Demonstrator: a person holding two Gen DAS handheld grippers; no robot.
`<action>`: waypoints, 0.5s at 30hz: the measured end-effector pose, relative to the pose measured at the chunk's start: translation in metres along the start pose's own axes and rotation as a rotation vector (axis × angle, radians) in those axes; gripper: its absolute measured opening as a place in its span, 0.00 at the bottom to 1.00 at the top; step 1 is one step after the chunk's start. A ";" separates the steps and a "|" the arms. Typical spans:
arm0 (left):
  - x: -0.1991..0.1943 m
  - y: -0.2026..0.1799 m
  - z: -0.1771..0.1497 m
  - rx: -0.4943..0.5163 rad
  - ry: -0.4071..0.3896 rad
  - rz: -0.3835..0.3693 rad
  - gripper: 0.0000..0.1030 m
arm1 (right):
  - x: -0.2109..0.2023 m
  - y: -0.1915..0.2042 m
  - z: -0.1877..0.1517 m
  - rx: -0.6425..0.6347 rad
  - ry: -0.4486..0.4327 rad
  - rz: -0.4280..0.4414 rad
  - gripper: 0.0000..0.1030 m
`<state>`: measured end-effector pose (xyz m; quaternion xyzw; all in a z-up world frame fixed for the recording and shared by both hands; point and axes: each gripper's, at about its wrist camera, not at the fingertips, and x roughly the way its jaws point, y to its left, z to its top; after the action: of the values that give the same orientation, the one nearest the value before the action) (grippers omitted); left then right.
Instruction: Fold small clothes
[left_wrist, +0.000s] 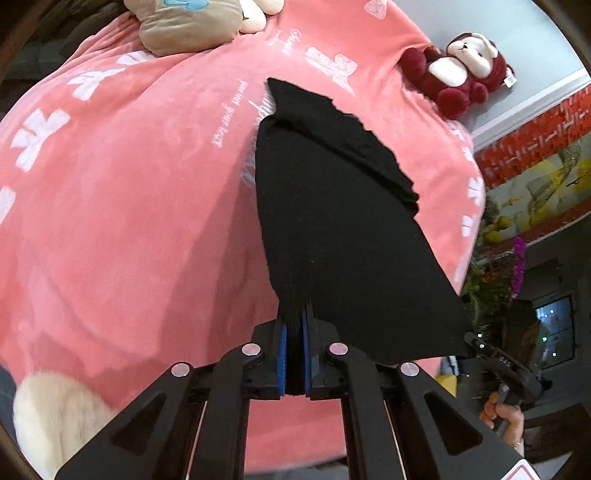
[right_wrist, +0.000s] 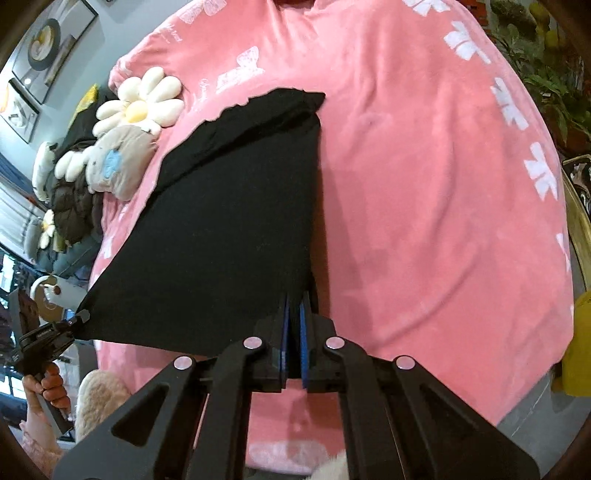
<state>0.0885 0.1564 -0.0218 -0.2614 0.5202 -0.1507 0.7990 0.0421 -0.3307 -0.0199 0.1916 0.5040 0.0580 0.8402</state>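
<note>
A small black garment (left_wrist: 332, 221) hangs stretched between my two grippers above a pink blanket (left_wrist: 129, 203). My left gripper (left_wrist: 294, 314) is shut on one near corner of it. My right gripper (right_wrist: 295, 302) is shut on the other near corner of the black garment (right_wrist: 229, 221). The garment's far edge rests folded on the blanket (right_wrist: 424, 166). The right gripper also shows at the garment's right corner in the left wrist view (left_wrist: 471, 338), and the left gripper shows at its left corner in the right wrist view (right_wrist: 83, 317).
A red and white plush monkey (left_wrist: 458, 70) lies at the blanket's far right edge. A beige plush (left_wrist: 184, 26) and a daisy cushion (right_wrist: 136, 107) lie on the other side. A fluffy cream item (left_wrist: 51, 410) sits near me. Plants (right_wrist: 546, 74) stand beyond the bed.
</note>
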 end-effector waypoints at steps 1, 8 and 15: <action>-0.006 0.000 -0.004 0.004 0.009 -0.002 0.04 | -0.005 0.001 -0.007 -0.009 0.006 0.000 0.03; -0.059 -0.013 -0.076 0.039 0.057 0.023 0.04 | -0.046 -0.009 -0.080 0.018 0.070 0.006 0.03; -0.082 -0.023 -0.100 0.032 0.070 0.039 0.04 | -0.066 -0.007 -0.102 0.052 0.063 0.029 0.03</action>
<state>-0.0358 0.1536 0.0209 -0.2330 0.5504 -0.1524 0.7871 -0.0793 -0.3299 -0.0104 0.2187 0.5286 0.0628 0.8178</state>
